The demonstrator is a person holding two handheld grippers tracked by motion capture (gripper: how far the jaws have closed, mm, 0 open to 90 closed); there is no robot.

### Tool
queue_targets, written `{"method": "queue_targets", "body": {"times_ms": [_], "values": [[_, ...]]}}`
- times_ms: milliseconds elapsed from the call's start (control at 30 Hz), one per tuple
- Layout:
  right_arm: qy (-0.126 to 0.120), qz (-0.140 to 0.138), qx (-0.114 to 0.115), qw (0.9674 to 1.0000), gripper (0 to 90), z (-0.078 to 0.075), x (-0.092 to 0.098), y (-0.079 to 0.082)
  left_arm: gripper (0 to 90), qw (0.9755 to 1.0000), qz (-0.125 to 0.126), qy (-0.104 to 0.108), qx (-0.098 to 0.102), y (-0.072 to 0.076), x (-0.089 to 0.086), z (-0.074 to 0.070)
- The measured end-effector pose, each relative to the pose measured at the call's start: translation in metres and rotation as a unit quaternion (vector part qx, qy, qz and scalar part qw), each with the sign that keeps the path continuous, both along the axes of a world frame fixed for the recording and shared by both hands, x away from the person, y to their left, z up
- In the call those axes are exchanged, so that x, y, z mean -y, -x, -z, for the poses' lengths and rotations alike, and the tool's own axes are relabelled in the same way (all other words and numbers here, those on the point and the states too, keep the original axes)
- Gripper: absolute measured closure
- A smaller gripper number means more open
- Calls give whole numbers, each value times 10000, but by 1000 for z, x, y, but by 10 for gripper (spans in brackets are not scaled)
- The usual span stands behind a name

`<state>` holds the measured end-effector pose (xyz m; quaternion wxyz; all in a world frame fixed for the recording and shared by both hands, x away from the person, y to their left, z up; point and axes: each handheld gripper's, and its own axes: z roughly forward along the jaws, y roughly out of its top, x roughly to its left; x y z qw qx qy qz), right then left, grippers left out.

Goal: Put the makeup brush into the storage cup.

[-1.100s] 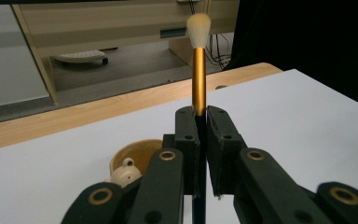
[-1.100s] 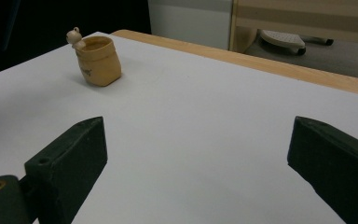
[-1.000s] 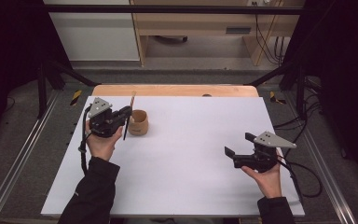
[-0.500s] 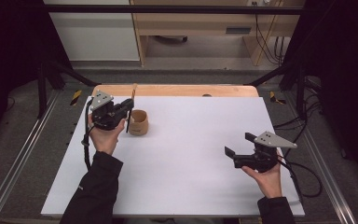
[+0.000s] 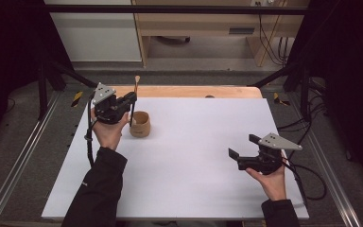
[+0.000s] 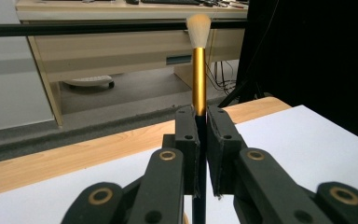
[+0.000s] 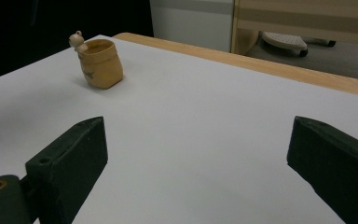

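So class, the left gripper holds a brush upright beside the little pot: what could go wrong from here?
1. The left gripper pinches the brush on its thin dark handle, so it could slip or tilt.
2. The pot looks small and light and stands free on the white table; a nudge from the brush might tip it.
3. The right gripper waits open, far off, too distant to steady the pot.

Open right claw (image 7: pixel 200 172), tan cup (image 7: pixel 100 63), white table (image 7: pixel 205 102)
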<state>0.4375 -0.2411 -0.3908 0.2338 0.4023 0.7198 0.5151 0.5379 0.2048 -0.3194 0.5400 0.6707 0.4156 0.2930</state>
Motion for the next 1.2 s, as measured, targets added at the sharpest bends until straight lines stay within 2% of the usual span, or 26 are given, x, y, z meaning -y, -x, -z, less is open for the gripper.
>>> {"method": "queue_targets", "body": {"times_ms": [767,1200], "values": [[26,-6,-15,10000,55,1,0,-1,835,9999,-168,-43,-1,-31,8,0],[27,-15,-33,10000,55,2,-1,-1,835,9996,-278,-92,-61,-48,11,10]]}}
